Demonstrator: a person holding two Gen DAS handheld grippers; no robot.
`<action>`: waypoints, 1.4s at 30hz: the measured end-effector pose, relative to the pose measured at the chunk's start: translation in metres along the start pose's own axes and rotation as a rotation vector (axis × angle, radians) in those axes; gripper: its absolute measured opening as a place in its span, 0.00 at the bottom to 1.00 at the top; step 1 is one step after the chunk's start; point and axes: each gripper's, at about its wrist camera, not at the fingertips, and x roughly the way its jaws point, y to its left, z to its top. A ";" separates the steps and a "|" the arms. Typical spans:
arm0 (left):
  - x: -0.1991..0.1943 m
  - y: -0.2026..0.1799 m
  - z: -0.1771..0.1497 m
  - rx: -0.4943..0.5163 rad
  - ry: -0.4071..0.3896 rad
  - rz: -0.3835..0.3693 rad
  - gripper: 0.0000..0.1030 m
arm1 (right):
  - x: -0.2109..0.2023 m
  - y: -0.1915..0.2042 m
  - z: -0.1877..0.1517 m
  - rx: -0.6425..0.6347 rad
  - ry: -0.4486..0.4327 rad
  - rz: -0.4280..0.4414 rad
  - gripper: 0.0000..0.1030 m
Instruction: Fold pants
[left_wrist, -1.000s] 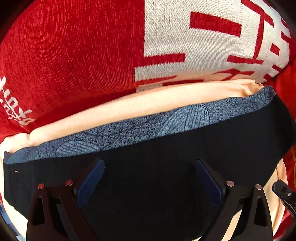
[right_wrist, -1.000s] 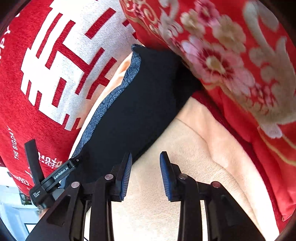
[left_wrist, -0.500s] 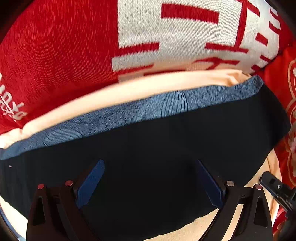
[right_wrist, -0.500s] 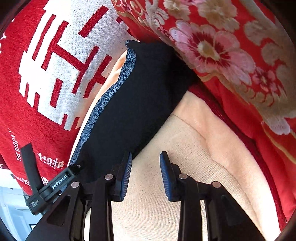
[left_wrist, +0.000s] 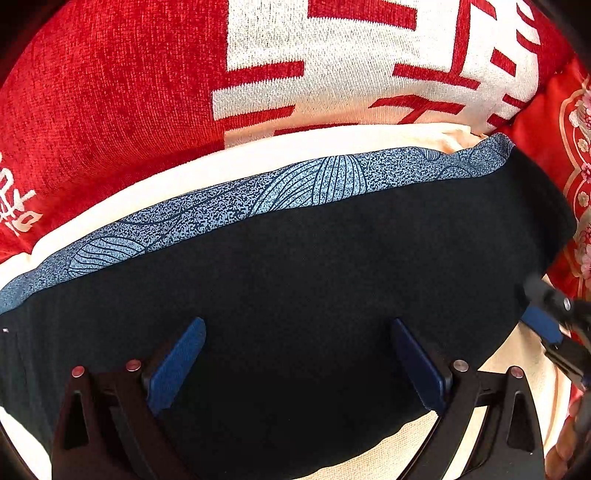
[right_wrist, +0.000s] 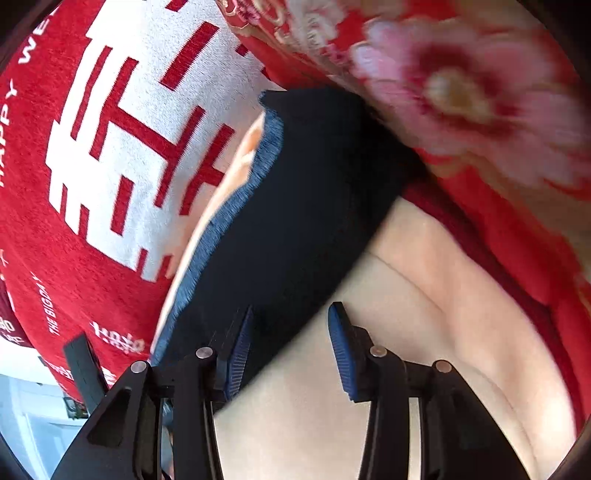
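Note:
The black pants (left_wrist: 314, 280) lie folded on a cream cushion (left_wrist: 258, 155), with a blue patterned band (left_wrist: 258, 199) along their far edge. My left gripper (left_wrist: 297, 354) is open wide and empty, low over the black cloth. In the right wrist view the pants (right_wrist: 306, 206) run away to the upper right. My right gripper (right_wrist: 291, 347) is open and empty at their near edge, its left finger (right_wrist: 238, 354) over the cloth and its right finger (right_wrist: 341, 347) over the cream cushion (right_wrist: 388, 369). The right gripper also shows at the right edge of the left wrist view (left_wrist: 554, 325).
A red pillow with a white character print (left_wrist: 332, 62) (right_wrist: 122, 147) stands behind the pants. A red floral pillow (right_wrist: 461, 92) (left_wrist: 576, 147) leans at the right, touching the pants' far end.
Both grippers have moved closer to the pants. The right gripper has opened a little wider and now appears nearer in the left wrist view.

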 end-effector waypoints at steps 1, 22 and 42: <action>-0.001 0.000 0.000 0.000 -0.002 -0.001 0.97 | 0.006 0.001 0.002 0.005 -0.019 0.016 0.50; -0.010 -0.002 -0.011 -0.055 -0.067 -0.215 0.55 | -0.018 0.095 0.002 -0.313 -0.074 -0.065 0.16; -0.075 0.156 -0.045 -0.166 -0.092 -0.231 0.77 | 0.022 0.250 -0.123 -0.943 -0.083 -0.393 0.18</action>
